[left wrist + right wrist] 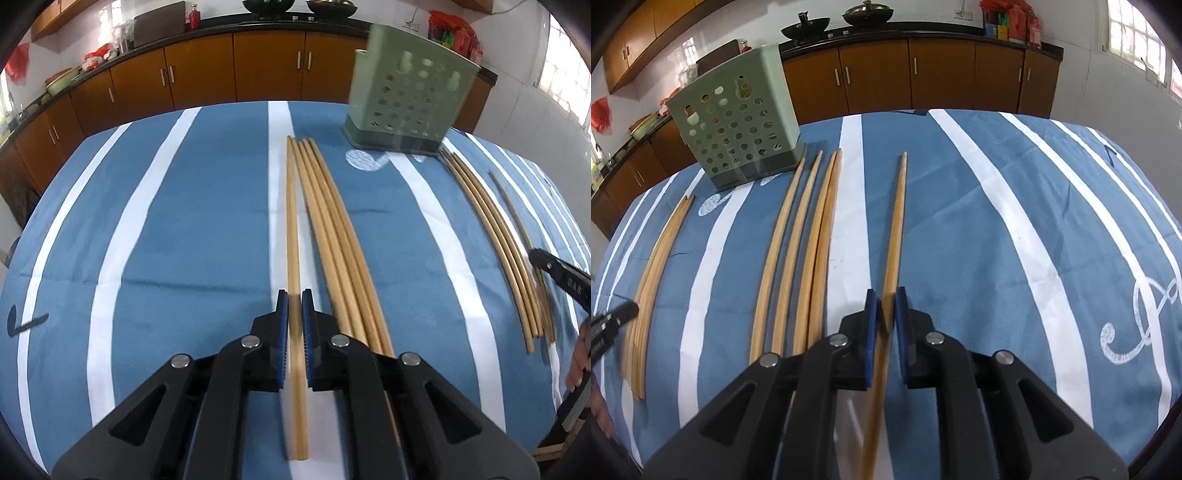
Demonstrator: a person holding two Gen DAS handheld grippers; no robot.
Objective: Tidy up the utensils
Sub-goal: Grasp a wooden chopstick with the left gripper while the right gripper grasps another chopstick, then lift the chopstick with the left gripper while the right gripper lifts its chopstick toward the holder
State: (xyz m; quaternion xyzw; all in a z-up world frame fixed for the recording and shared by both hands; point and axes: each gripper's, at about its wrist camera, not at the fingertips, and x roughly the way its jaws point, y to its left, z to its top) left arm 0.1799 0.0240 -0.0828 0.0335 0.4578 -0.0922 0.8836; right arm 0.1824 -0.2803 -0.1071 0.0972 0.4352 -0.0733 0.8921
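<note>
Lying lengthwise on the blue, white-striped cloth of the surface [184,221], the pale wooden chopsticks were long, thin and tapered toward their far tips. In the left wrist view a single chopstick [293,236] ran between the blue pads of the left tool [294,314], with a bundle of four [332,229] just beside it on the right. The pads stood a little apart on either side of that stick; I could not tell whether they pressed it. In the right wrist view another lone chopstick [895,236] passed between the pads of the right tool [885,310], with the same narrow gaps, so its grip was also unclear. Beyond the sticks stood a green perforated holder [738,122], upright near the far edge. Both tools pointed forward, low over the cloth.
</note>
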